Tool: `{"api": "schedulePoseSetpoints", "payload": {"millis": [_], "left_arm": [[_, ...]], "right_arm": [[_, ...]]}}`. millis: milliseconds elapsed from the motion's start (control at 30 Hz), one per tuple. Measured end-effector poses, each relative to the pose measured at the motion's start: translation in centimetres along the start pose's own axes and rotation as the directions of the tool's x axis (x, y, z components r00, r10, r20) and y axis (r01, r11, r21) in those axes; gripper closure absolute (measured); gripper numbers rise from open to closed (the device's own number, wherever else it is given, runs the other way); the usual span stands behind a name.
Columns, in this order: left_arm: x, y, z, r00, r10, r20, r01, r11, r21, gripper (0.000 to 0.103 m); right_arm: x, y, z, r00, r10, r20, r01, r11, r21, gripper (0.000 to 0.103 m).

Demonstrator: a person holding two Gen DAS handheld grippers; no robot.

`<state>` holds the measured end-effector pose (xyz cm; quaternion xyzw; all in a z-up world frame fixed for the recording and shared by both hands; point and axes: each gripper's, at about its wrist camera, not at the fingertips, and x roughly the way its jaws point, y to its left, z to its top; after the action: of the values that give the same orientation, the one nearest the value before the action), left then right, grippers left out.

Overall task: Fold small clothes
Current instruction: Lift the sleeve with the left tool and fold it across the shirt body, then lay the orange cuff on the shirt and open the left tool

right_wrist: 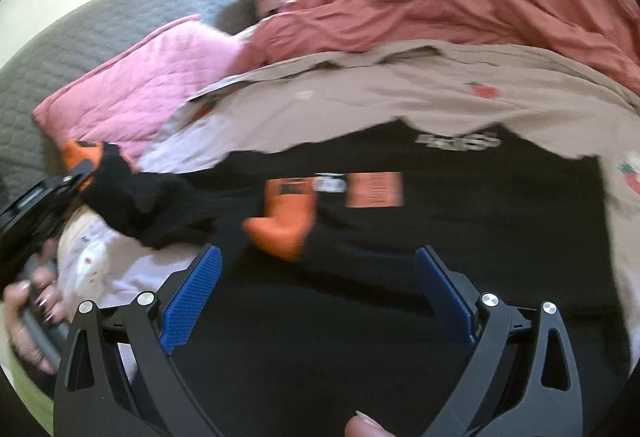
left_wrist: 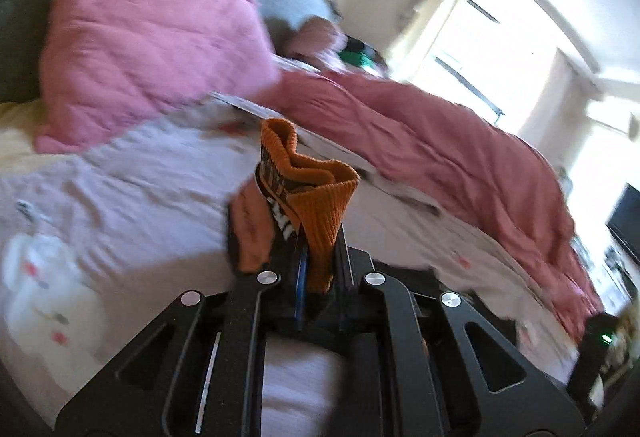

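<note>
My left gripper (left_wrist: 308,249) is shut on the ribbed cuff of an orange and black sock (left_wrist: 316,193), which sticks up between its fingers. In the right wrist view that left gripper (right_wrist: 78,173) is at the far left, and the sock's black foot (right_wrist: 140,201) trails from it towards the middle. A second orange and black sock (right_wrist: 284,225) lies on a flat black T-shirt (right_wrist: 480,237) with orange patches. My right gripper (right_wrist: 318,250) hangs open just above the shirt, near the second sock, with nothing between its blue pads (right_wrist: 192,297).
All of this is on a bed with a pale strawberry-print sheet (right_wrist: 400,93). A pink quilted pillow (left_wrist: 140,37) lies at the head and a bunched rose duvet (left_wrist: 440,141) along the far side. A person's hand (right_wrist: 32,313) holds the left gripper's handle.
</note>
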<state>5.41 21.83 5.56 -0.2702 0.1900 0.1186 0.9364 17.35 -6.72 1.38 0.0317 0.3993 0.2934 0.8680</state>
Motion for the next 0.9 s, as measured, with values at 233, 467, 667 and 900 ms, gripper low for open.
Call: {"api": "schedulePoseSetpoints", "payload": {"millis": [233,467,667,900], "left_arm": [[3.1,-7.7,-3.3,0.988,-0.082,-0.127,0.099,0.986,0.133,0.098],[6.9,-12.2,-6.8,0.958,-0.093,-0.272,0.148,0.971,0.189,0.098],[8.7,-14.4,-10.9,0.926,-0.105,-0.362,0.207,0.944,0.256,0.098],[9.4,-14.5,-14.0,0.886,-0.115,-0.449,0.276,0.91,0.311,0.09]], "right_arm": [[-2.5,-7.3,-1.2,0.991,-0.135,0.001,0.134,0.987,0.084,0.007],[-4.8,-11.8,-1.9,0.978,-0.21,0.012,0.205,0.966,0.158,0.007],[-5.8,-13.0,-1.4,0.974,-0.223,0.027,0.214,0.959,0.187,0.007],[-5.7,-13.0,-0.9,0.977,-0.211,0.031,0.201,0.96,0.197,0.007]]}}
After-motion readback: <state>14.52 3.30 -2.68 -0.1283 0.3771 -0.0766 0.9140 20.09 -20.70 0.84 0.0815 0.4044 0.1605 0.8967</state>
